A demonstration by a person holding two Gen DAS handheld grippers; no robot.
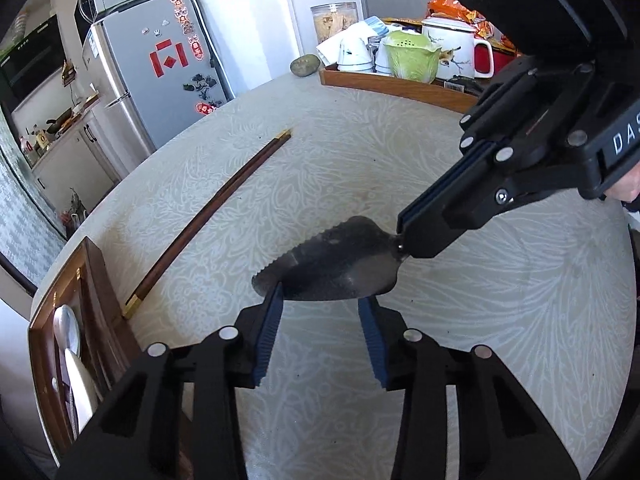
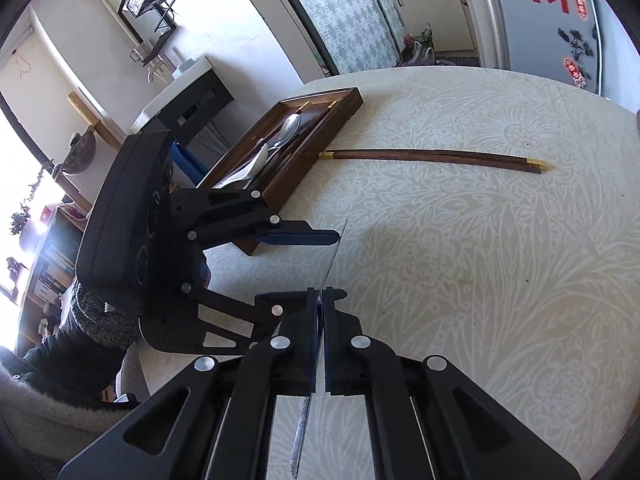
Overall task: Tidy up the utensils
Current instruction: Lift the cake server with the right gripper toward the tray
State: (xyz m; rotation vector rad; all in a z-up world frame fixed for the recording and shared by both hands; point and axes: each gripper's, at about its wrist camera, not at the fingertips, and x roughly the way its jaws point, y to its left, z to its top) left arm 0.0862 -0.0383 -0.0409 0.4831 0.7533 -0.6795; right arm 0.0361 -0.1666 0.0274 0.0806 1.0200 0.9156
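Cream floral-patterned tablecloth (image 1: 360, 152), dark brown gold-tipped chopsticks (image 1: 208, 224), dark wooden tray (image 2: 320, 132), dull grey spatula (image 1: 332, 264)

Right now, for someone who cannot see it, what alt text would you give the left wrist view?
A dark serrated spatula blade hangs above a pale patterned table, pinched at its neck by the right hand-held gripper, with its wide end between the left hand-held gripper fingers. Brown chopsticks lie to the left, beside a wooden utensil tray.

Patterned table (image 1: 400, 140) — carrying 2 chopsticks (image 1: 208, 220), wooden tray (image 2: 320, 128), a stone (image 1: 305, 65).
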